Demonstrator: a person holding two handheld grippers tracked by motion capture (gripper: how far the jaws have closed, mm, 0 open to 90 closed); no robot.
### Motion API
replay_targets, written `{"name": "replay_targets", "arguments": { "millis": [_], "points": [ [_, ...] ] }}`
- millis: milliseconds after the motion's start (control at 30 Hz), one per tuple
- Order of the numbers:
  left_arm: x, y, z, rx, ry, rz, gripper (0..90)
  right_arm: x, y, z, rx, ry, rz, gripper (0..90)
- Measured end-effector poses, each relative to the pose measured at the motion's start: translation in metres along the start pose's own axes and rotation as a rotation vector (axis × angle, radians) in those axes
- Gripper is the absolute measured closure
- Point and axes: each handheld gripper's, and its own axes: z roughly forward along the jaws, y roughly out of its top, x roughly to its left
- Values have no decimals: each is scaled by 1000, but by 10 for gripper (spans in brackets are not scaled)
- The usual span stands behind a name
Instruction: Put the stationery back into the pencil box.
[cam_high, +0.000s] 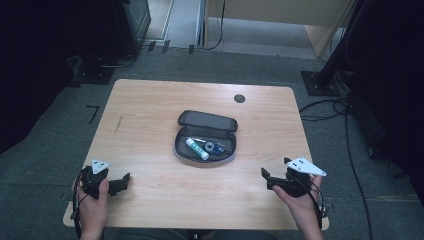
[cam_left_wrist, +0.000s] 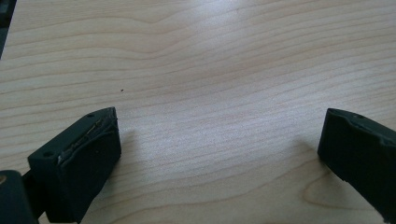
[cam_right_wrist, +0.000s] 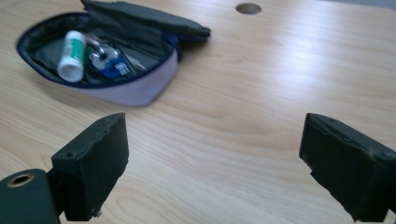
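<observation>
Open pencil case (cam_high: 205, 140) lies at the middle of the wooden surface (cam_high: 150, 110), lid flap folded back toward the far side. Inside: a white tube (cam_high: 197, 148) with green label lying slantwise at the left, a small blue-and-silver item (cam_high: 215, 147) just beside it to the right; what that item is cannot be told.

Left claw (cam_high: 125, 180) rests at the near left corner, held in the person's left hand (cam_high: 95, 202). Jaws released, spread wide, bare wood between them in the left gripper view.

Right claw (cam_high: 265, 177) sits at the near right, in the right hand (cam_high: 300, 202), pointing toward the case. Jaws released, wide apart, nothing between them. Both claws well apart from the case.

Dark round hole (cam_high: 239, 98) in the surface, far of the case.
</observation>
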Motion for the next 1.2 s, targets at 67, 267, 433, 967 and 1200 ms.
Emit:
{"name": "replay_targets", "arguments": {
  "millis": [67,267,433,967,1200],
  "points": [
    [0,0,0,0,0,0,0,-6,-6,-1,15,-9,4,82],
    [0,0,0,0,0,0,0,-22,-22,-6,48,-37,16,80],
    [0,0,0,0,0,0,0,-38,-37,-11,76,-69,34,80],
    [0,0,0,0,0,0,0,-80,-76,-30,121,-193,132,80],
    [0,0,0,0,0,1,0,-81,-80,-20,146,-240,122,85]
  ]
}}
